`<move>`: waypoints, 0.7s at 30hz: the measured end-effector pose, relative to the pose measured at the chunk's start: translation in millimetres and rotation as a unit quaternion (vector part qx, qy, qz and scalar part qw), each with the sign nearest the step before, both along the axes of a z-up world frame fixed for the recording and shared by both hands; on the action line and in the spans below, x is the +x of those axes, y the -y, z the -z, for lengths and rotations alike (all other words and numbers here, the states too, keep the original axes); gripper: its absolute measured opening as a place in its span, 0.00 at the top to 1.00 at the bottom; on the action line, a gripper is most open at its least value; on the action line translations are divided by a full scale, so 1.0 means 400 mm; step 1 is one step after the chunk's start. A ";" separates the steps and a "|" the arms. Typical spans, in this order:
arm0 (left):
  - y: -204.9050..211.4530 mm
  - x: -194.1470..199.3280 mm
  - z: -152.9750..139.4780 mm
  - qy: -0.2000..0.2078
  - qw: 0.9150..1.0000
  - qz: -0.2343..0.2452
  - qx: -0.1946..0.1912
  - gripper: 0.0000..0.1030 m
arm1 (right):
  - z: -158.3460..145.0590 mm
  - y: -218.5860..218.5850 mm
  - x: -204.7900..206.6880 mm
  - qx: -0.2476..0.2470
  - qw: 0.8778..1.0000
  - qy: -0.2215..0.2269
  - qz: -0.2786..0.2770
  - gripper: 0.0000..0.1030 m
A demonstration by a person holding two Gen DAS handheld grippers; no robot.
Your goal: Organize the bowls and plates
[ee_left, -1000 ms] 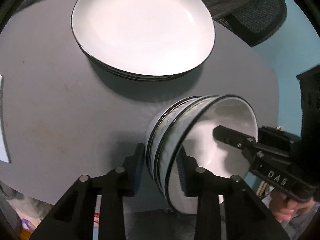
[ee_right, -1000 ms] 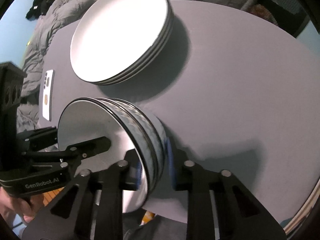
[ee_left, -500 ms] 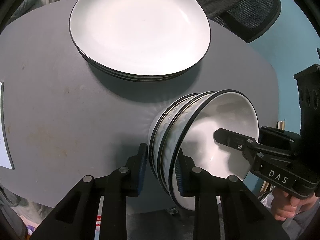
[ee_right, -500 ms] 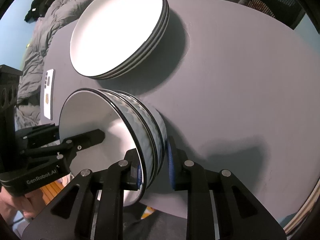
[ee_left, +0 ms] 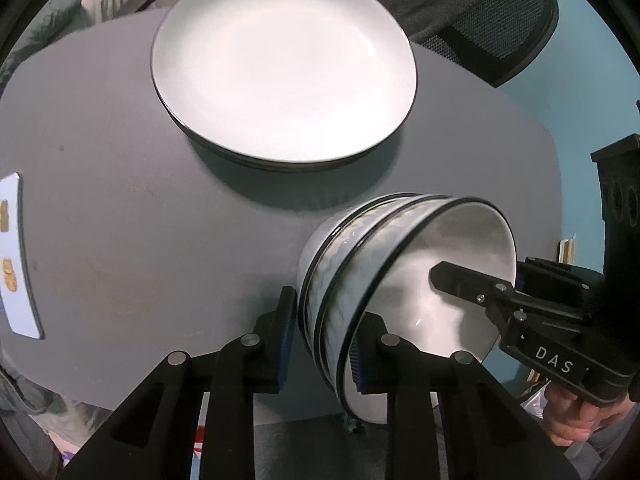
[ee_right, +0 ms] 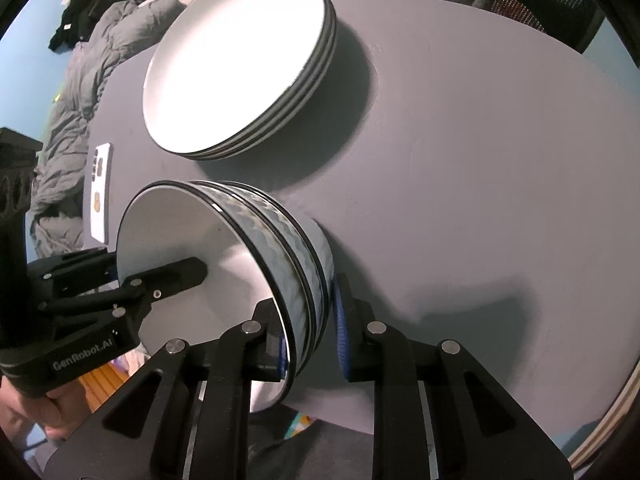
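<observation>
A stack of three nested white bowls (ee_left: 348, 264) with dark rims and wavy blue-grey sides hangs tilted over the near edge of the grey table (ee_left: 120, 220). My left gripper (ee_left: 322, 344) straddles one side of the stack's wall, its jaws closing, with the blue pads against the bowls. My right gripper (ee_right: 308, 336) is shut on the opposite side of the bowl stack (ee_right: 280, 240), one finger inside the top bowl and one outside. Each view shows the other gripper's finger reaching into the top bowl. A stack of white plates (ee_left: 280, 64) (ee_right: 236, 60) sits further back on the table.
A white phone (ee_right: 100, 196) lies near the table's left edge, also at the edge of the left wrist view as the phone (ee_left: 16, 256). A dark mesh chair (ee_left: 500, 20) stands behind the table. Grey bedding (ee_right: 80, 80) lies beyond it. Bare tabletop (ee_right: 480, 160) stretches right of the bowls.
The left gripper's jaws have narrowed until the outer pad meets the bowl stack's wall. The bowls keep their tilt and the right gripper's hold looks the same.
</observation>
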State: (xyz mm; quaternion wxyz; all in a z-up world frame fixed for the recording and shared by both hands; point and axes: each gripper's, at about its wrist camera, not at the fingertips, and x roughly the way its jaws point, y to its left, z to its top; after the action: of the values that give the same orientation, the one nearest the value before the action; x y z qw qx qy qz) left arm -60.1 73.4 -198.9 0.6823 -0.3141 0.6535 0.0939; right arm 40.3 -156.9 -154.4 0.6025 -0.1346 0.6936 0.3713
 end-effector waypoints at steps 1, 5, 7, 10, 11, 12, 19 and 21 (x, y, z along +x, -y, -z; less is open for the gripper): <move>-0.005 0.001 -0.009 0.000 1.000 -0.002 0.001 0.78 | -0.006 -0.001 -0.001 0.003 1.000 0.000 0.001 0.82; -0.022 0.009 -0.041 0.001 1.000 -0.001 0.011 0.78 | -0.030 -0.014 0.007 0.011 1.000 -0.008 0.010 0.82; -0.032 0.009 -0.057 0.002 1.000 -0.005 0.012 0.78 | -0.043 -0.024 0.010 0.015 1.000 -0.005 0.008 0.82; -0.046 0.012 -0.089 0.008 1.000 -0.008 0.018 0.78 | -0.068 -0.043 0.015 0.021 1.000 0.001 0.005 0.82; -0.051 0.013 -0.100 0.011 1.000 -0.008 0.021 0.78 | -0.080 -0.051 0.015 0.023 1.000 0.004 0.004 0.82; -0.056 0.014 -0.109 0.013 1.000 -0.009 0.023 0.78 | -0.089 -0.058 0.016 0.025 1.000 0.007 0.003 0.82; -0.115 0.054 -0.155 0.027 0.999 -0.011 0.042 0.78 | -0.138 -0.120 0.052 0.037 0.999 0.024 0.000 0.82; -0.133 0.069 -0.159 0.028 0.998 -0.011 0.047 0.78 | -0.144 -0.146 0.068 0.040 0.999 0.031 -0.003 0.82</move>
State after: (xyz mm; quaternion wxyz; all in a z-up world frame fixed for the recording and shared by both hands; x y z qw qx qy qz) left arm -32.6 126.5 -135.1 0.7133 -0.2913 0.6255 0.1229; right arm 67.7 -98.4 -96.9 0.6272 -0.1240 0.6587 0.3967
